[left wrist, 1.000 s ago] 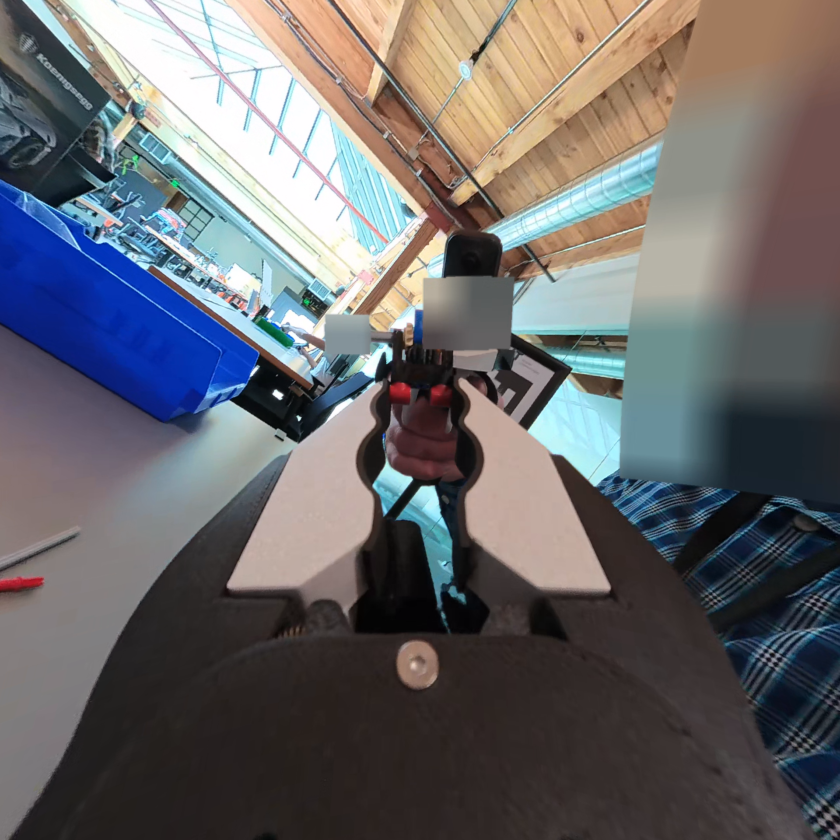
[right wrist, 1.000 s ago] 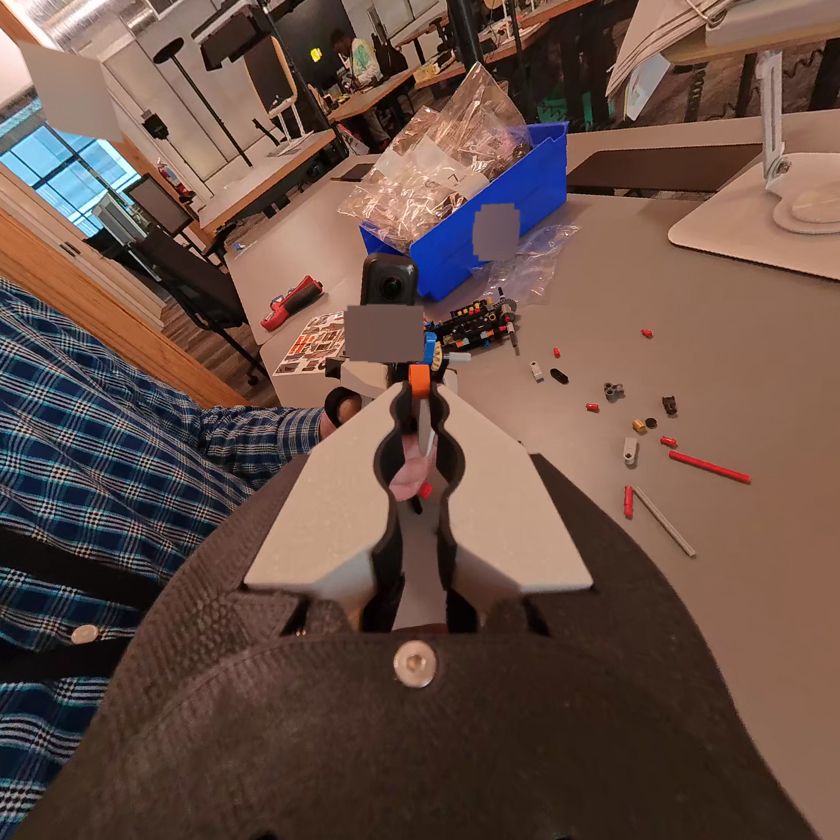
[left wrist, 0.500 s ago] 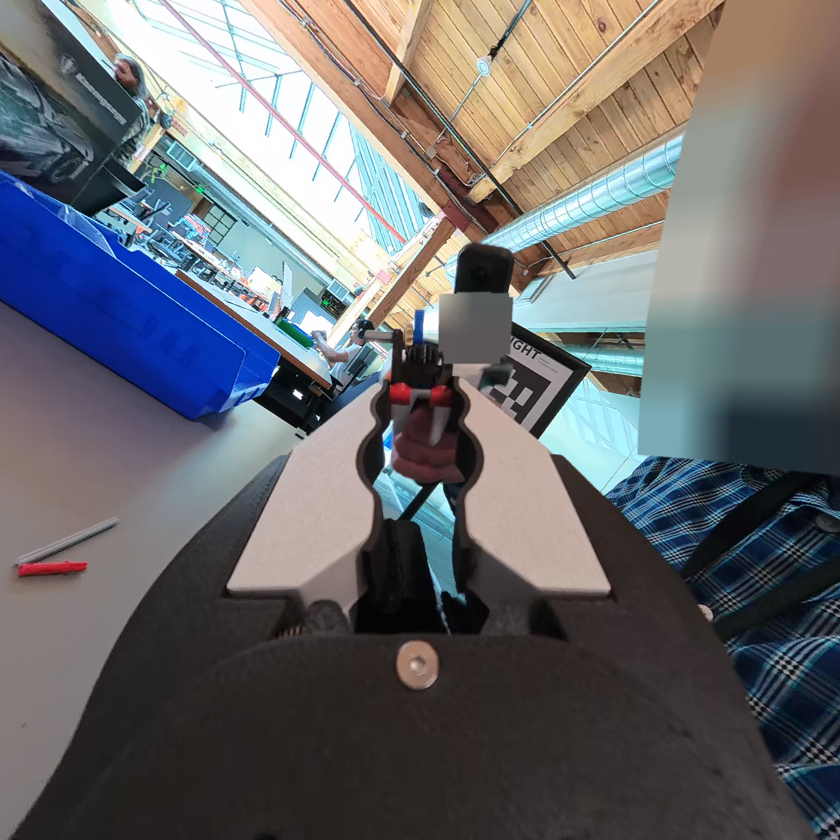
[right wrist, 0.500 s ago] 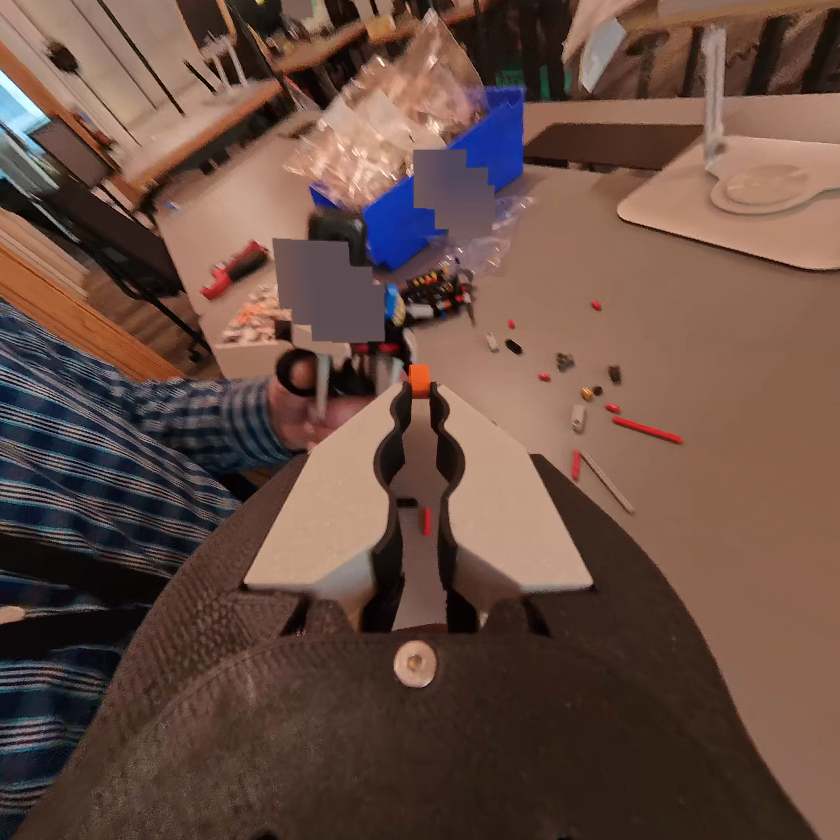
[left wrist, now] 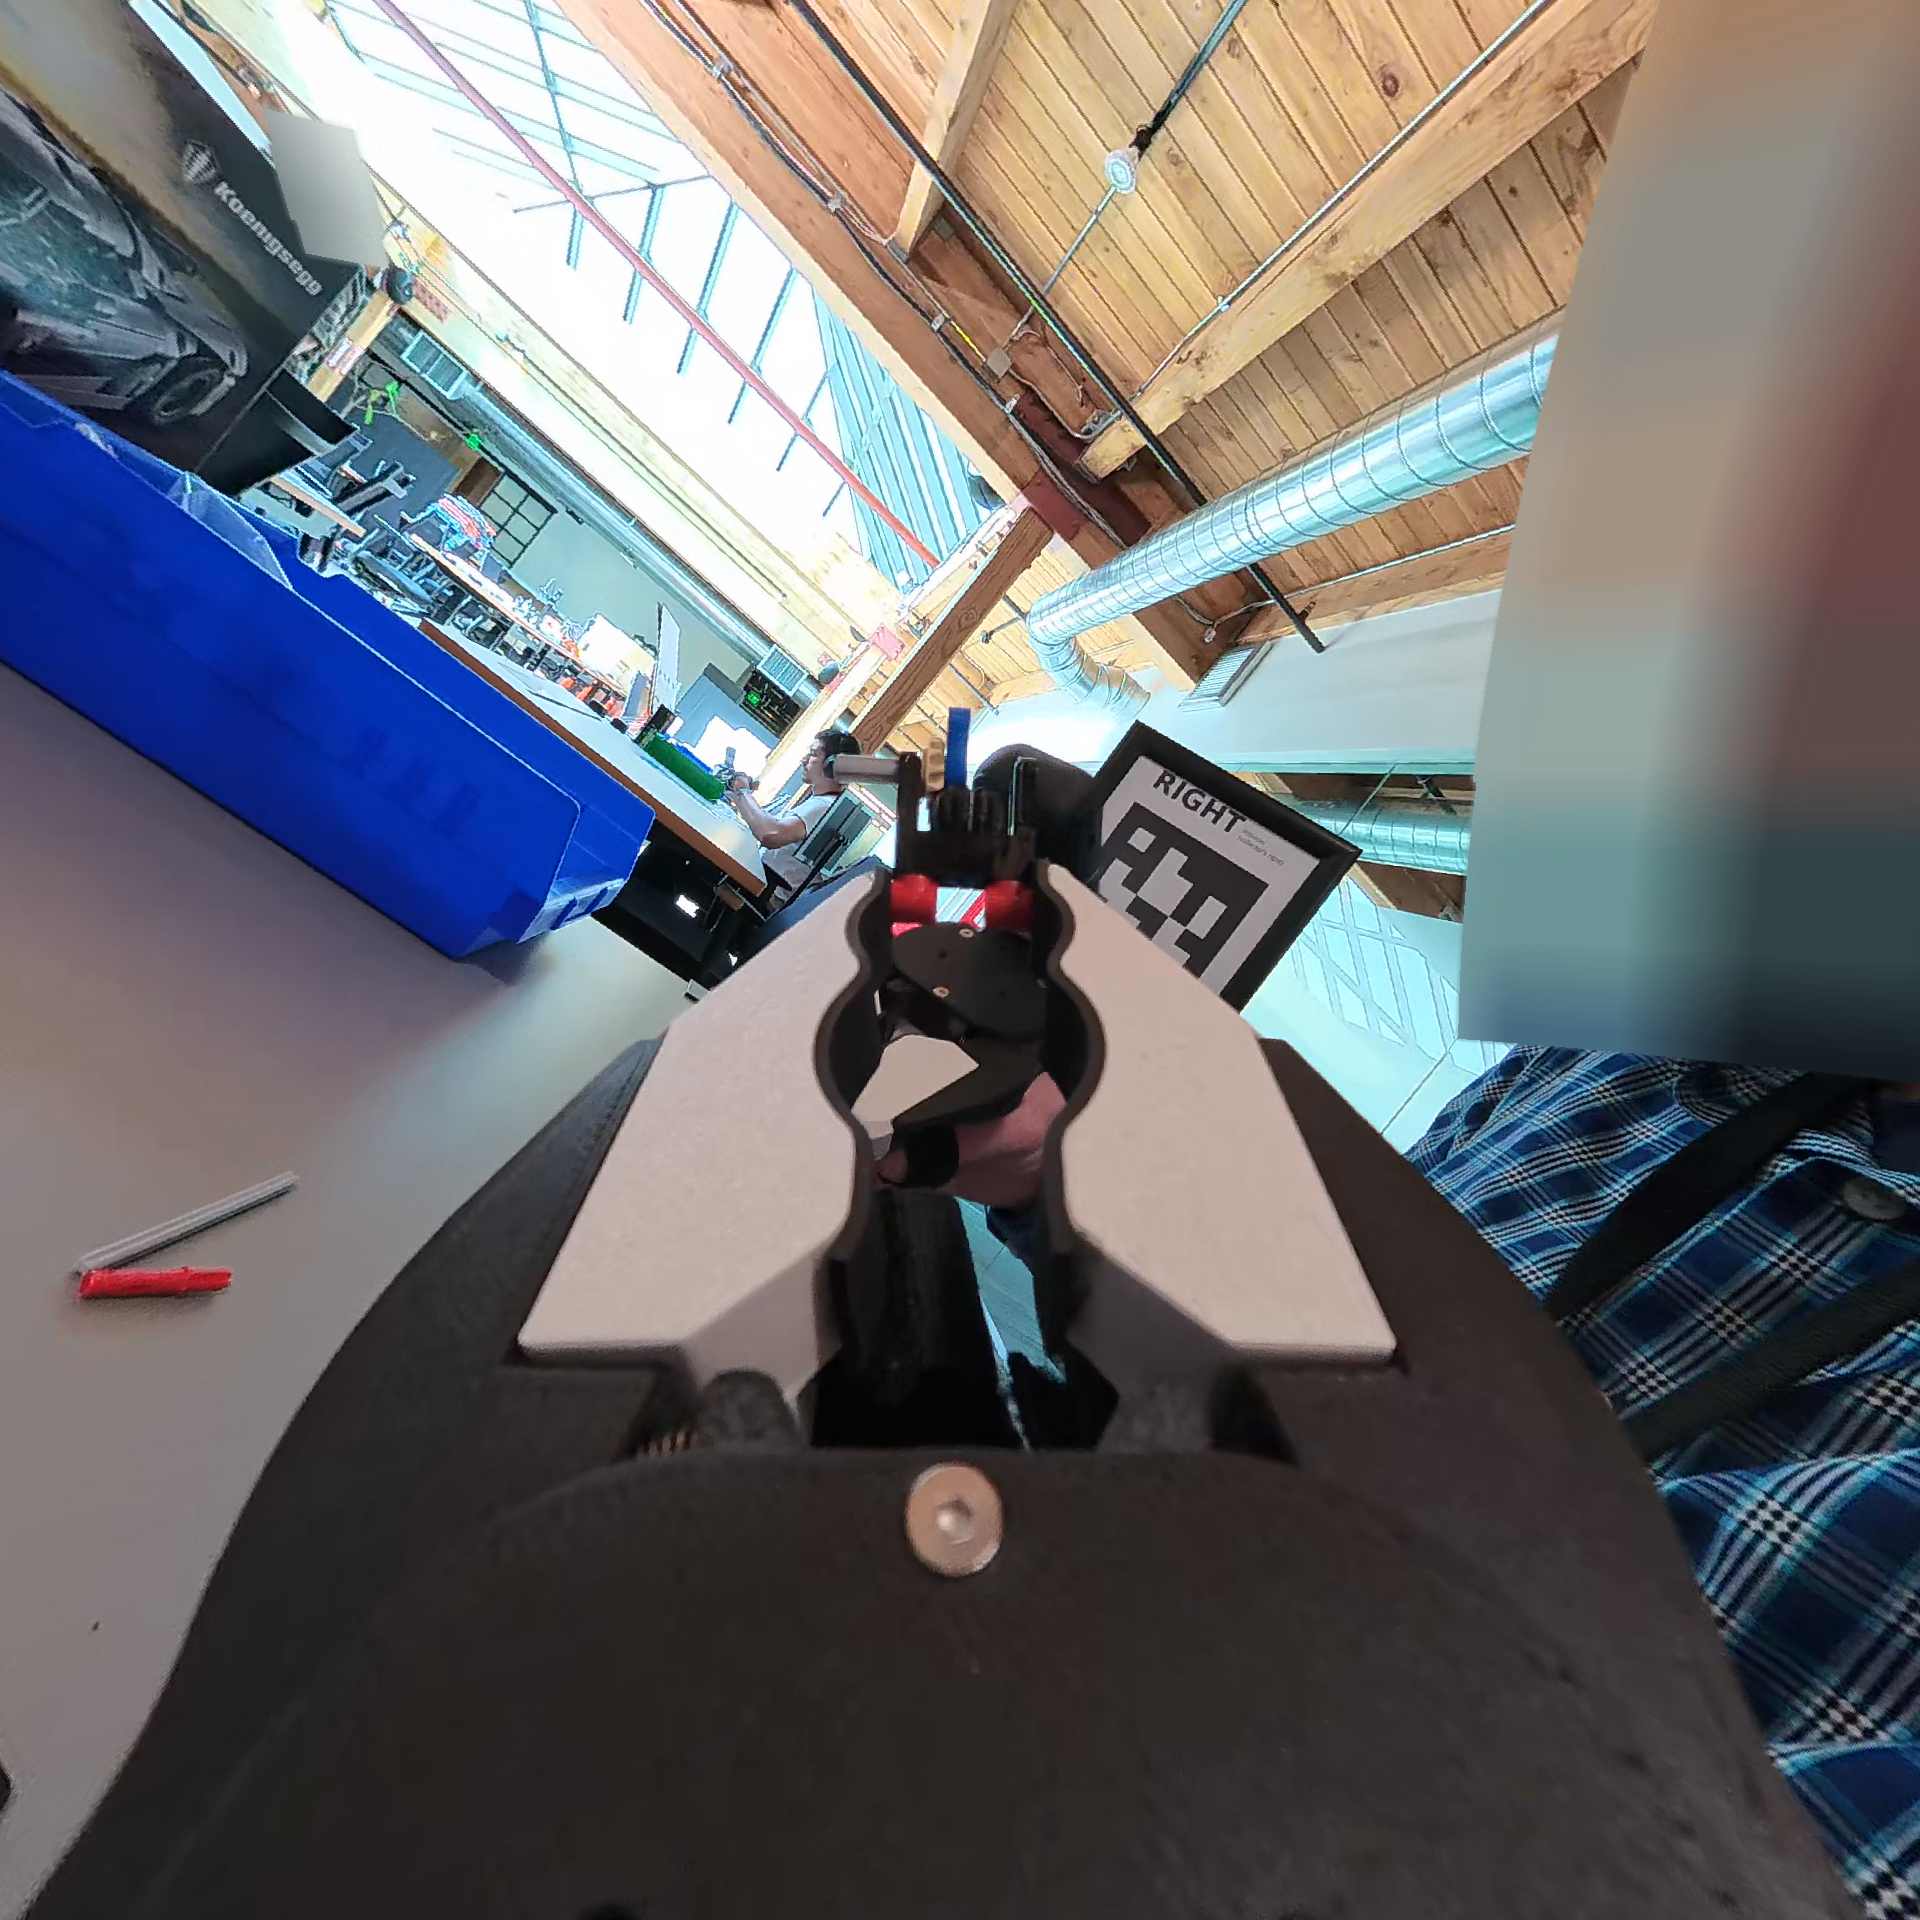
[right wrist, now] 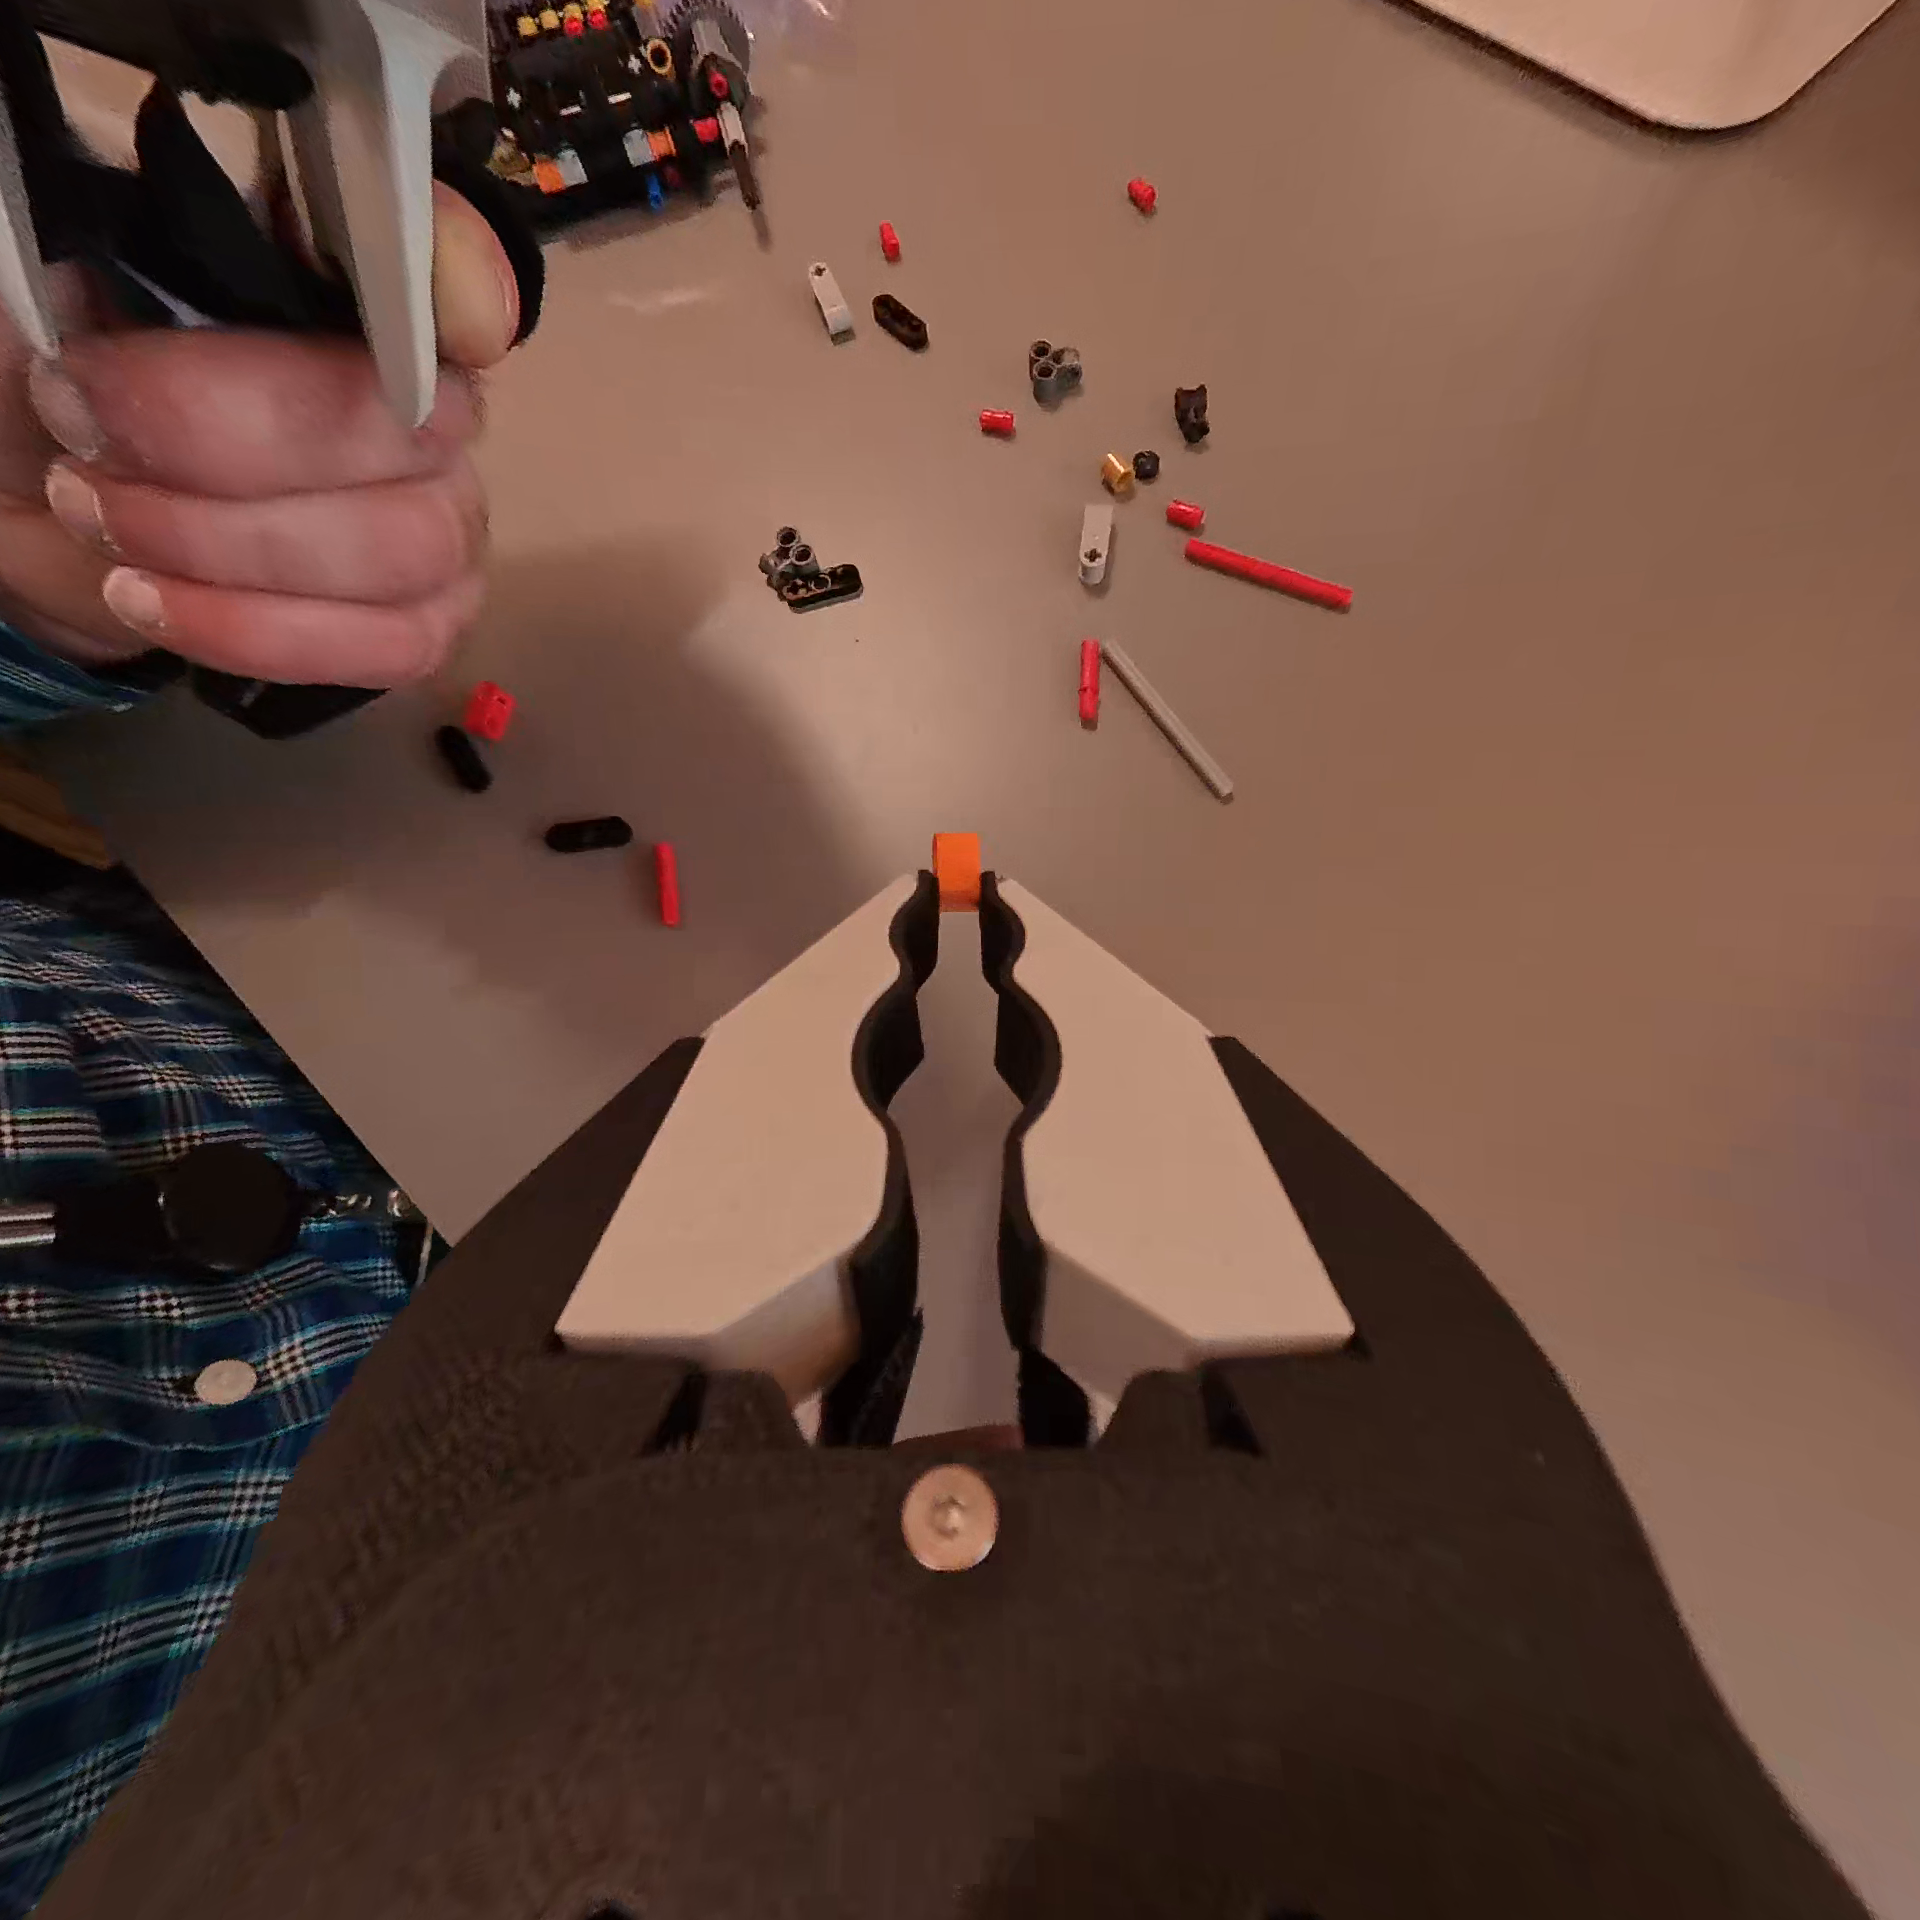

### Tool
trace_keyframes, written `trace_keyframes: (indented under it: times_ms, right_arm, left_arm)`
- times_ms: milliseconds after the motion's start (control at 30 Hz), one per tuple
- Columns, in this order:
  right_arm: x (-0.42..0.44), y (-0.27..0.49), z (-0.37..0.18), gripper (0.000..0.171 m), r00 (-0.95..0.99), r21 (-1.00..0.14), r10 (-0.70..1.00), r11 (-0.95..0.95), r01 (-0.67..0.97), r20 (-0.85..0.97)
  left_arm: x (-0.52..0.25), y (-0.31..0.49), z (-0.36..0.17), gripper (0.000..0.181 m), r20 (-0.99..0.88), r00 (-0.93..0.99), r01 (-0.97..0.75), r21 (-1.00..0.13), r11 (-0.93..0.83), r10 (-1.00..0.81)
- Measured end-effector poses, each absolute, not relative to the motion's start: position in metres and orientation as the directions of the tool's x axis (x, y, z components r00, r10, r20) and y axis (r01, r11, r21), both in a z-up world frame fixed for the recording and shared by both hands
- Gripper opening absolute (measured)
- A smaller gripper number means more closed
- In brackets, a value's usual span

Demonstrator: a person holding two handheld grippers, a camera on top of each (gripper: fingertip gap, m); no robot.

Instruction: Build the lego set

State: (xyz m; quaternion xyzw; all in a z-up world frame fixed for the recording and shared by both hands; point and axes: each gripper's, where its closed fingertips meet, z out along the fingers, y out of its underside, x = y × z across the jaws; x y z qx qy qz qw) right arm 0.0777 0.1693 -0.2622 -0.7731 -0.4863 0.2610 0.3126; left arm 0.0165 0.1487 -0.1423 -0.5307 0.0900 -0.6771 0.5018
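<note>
- The right gripper (right wrist: pixel 958 878) pinches a small orange bush (right wrist: pixel 957 871) at its tips; it has swung away from the left gripper (left wrist: pixel 961 902) and now points down at the table (right wrist: pixel 1455 727).
- The left gripper clamps a small red-and-black sub-assembly (left wrist: pixel 951 831) held aloft.
- Judged: joining is postponed.
- Loose pins and axles lie scattered; the larger build (right wrist: pixel 623 94) sits beyond.

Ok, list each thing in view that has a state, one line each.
Left tongs: shut on the small lego assembly.
Small lego assembly: held up off the table, red pieces pinched at the tips.
Right tongs: shut on the orange piece.
Orange piece: clamped at the tips, above the table.
Grey rod: lying loose on the table.
Larger lego build: resting on the table, untouched.
</note>
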Motion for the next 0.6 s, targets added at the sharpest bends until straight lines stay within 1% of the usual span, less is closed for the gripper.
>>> trace_keyframes:
  times_ms: [167,433,600]
  right_arm:
    - [0.080,0.170,-0.267,0.005,0.397,-0.740,0.912,-0.340,0.580,-0.108]
    - [0.093,0.169,-0.300,0.005,0.406,-0.669,0.914,-0.290,0.684,0.018]
    - [0.094,0.161,-0.310,0.005,0.358,-0.652,0.933,-0.244,0.718,0.046]
  left_arm:
    - [0.019,0.150,-0.145,0.024,0.634,0.061,0.582,-0.650,-0.489,-0.771]
    - [0.019,0.153,-0.149,0.024,0.637,0.084,0.573,-0.660,-0.486,-0.766]
    - [0.023,0.152,-0.151,0.024,0.632,0.094,0.558,-0.673,-0.485,-0.769]
